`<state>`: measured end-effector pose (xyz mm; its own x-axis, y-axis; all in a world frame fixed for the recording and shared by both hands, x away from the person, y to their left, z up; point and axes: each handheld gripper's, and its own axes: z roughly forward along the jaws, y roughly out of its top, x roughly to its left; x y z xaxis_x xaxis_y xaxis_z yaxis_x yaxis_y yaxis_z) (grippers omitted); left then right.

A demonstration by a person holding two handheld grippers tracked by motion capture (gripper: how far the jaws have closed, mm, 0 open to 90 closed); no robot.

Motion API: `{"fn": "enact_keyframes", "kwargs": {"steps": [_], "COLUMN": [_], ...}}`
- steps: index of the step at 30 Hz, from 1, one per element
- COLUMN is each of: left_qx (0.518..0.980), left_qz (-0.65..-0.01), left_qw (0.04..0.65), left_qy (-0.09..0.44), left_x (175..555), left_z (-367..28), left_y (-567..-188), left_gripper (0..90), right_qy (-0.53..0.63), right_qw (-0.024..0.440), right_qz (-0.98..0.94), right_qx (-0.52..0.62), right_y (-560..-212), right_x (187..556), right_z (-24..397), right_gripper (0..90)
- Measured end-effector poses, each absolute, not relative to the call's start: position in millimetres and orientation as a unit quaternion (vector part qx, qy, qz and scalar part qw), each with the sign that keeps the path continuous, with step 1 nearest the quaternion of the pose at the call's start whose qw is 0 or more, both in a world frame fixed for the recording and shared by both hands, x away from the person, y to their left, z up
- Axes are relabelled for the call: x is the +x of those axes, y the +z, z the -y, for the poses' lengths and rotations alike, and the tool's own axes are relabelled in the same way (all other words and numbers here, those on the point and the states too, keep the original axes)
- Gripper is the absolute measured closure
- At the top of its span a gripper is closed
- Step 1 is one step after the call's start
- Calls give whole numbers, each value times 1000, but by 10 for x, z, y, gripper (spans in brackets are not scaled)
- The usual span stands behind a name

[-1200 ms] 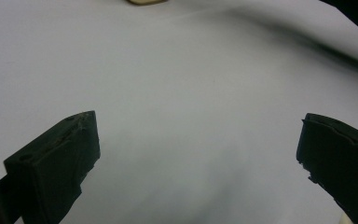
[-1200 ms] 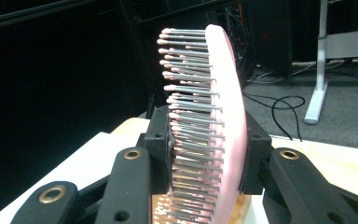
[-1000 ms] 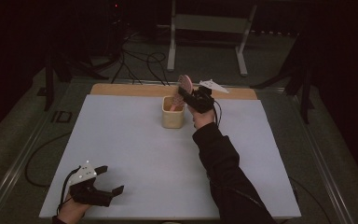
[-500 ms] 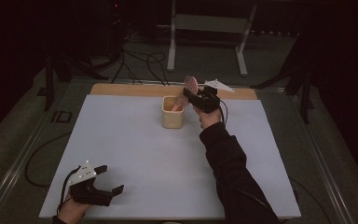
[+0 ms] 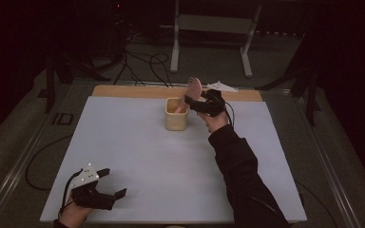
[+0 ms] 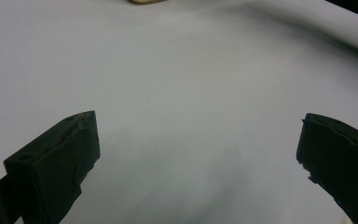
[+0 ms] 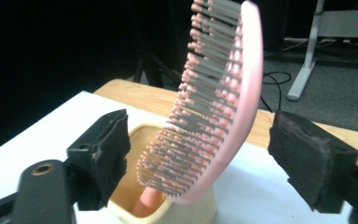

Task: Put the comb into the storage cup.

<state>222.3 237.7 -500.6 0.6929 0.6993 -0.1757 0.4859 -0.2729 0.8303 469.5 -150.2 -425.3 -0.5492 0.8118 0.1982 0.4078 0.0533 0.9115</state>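
Pink hairbrush stands handle-down in the cream cup, right jaws spread around its head.

Going left to right: we see the left gripper [image 5: 105, 188] at the near left corner of the white table [image 5: 123, 137], jaws wide apart and nothing between them; in the left gripper view they frame bare tabletop. Mid-table near the far edge sits the cream cup [image 5: 176, 115], with the pink hairbrush [image 5: 193, 89] leaning out of it, handle inside, bristled head up and tilted. Just right of the cup we have the right gripper [image 5: 193, 104]; its jaws have just been opening. In the right gripper view the brush head [image 7: 219, 93] sits between the pads with a clear gap each side, so no grip. Behind it, a white plastic part [image 5: 222, 87] lies on the wooden strip [image 5: 123, 91].
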Motion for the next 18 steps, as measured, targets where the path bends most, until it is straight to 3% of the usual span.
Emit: {"fn": "enact_keyframes", "kwargs": {"steps": [3, 18], "left_qx": [789, 790], "left_qz": [-376, -377], "left_qw": [472, 470], "left_qy": [113, 114], "left_x": [2221, 2211], "left_z": [-2377, -2390], "left_y": [-5004, -5011], "left_gripper": [3, 3], "right_qy": [523, 521], "right_qw": [190, 166], "right_qz": [-708, -723], "right_qx": [435, 421], "right_y": [-4251, -4235], "right_x": [4688, 4693], "right_z": [1487, 1513], "right_gripper": [132, 85]}}
